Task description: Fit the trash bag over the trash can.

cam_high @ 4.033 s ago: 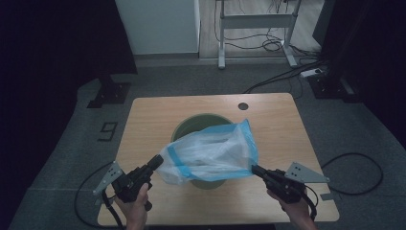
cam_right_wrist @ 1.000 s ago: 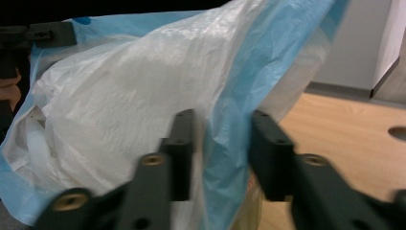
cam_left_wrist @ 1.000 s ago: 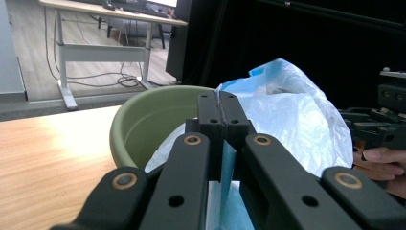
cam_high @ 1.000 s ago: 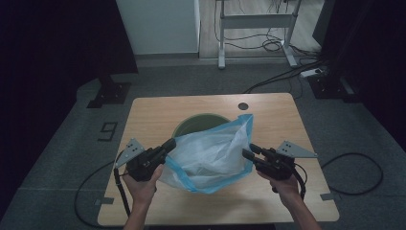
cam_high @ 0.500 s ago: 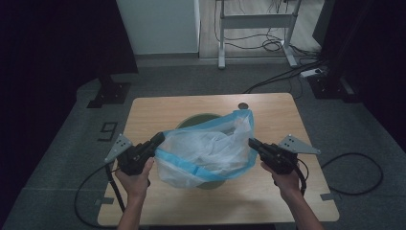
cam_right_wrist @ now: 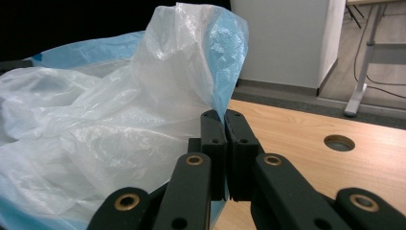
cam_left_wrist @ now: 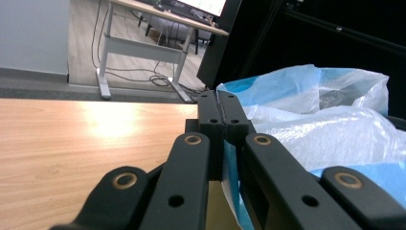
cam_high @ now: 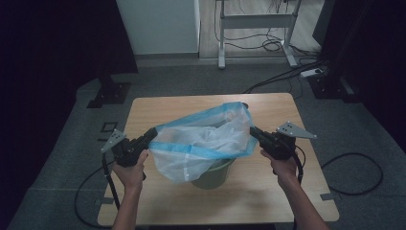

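A translucent white plastic bag (cam_high: 206, 139) with a blue rim hangs spread over a green bin (cam_high: 213, 175) on the wooden table (cam_high: 158, 201). My left gripper (cam_high: 152, 135) is shut on the bag's left rim, and my right gripper (cam_high: 252, 130) is shut on its right rim. The blue edge is stretched between them and the mouth is open. In the left gripper view the closed jaws (cam_left_wrist: 220, 103) pinch the blue edge of the bag (cam_left_wrist: 335, 124). In the right gripper view the closed jaws (cam_right_wrist: 224, 117) pinch the bag (cam_right_wrist: 119, 124) where its film rises in a peak.
A round cable hole (cam_right_wrist: 339, 143) lies in the table's far right part. Behind the table stand a white cabinet (cam_high: 158, 24) and a desk frame (cam_high: 253, 21) with cables on the floor. A black stand base (cam_high: 107, 93) sits at the left.
Both hands have moved apart, the left one leftward and slightly down, the right one rightward and up. The bag's blue rim is drawn wider over the bin.
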`<state>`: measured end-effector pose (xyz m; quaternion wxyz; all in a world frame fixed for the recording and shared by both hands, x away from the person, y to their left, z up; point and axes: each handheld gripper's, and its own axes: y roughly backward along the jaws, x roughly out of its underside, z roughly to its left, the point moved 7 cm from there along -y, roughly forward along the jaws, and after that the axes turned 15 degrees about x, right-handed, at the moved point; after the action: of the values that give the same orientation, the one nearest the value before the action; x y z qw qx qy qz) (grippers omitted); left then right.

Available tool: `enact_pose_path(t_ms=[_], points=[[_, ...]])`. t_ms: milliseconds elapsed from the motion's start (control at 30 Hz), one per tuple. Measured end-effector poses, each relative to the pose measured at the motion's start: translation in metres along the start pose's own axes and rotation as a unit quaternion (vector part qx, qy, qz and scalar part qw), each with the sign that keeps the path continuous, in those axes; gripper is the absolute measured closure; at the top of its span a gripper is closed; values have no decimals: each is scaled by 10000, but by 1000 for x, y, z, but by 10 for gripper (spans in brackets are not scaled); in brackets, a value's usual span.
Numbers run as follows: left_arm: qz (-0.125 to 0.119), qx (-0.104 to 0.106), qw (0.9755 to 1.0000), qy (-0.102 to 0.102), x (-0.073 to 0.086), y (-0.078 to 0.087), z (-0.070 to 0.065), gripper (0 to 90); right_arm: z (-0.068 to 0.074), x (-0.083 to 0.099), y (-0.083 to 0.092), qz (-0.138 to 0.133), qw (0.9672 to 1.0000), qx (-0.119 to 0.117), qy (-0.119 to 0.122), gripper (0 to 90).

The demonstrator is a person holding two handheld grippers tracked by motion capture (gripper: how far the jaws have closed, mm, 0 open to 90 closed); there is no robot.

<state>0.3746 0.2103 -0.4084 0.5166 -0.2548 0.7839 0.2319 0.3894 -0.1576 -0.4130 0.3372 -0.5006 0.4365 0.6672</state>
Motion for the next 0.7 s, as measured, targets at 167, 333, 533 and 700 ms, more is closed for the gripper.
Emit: enact_pose_path(t_ms=[167, 333, 533, 700], points=[[69, -56, 10000, 20, 5, -3, 6, 897, -4, 5, -13, 132, 9998, 107, -34, 866], [208, -93, 9997, 80, 10, -7, 14, 897, -6, 11, -27, 265, 9993, 242, 49, 861], [495, -143, 9985, 187, 23, -17, 26, 897, -8, 23, -42, 460, 9987, 227, -7, 858], [730, -134, 9968, 291, 37, -25, 32, 897, -7, 34, -50, 633, 9978, 187, 3, 858]])
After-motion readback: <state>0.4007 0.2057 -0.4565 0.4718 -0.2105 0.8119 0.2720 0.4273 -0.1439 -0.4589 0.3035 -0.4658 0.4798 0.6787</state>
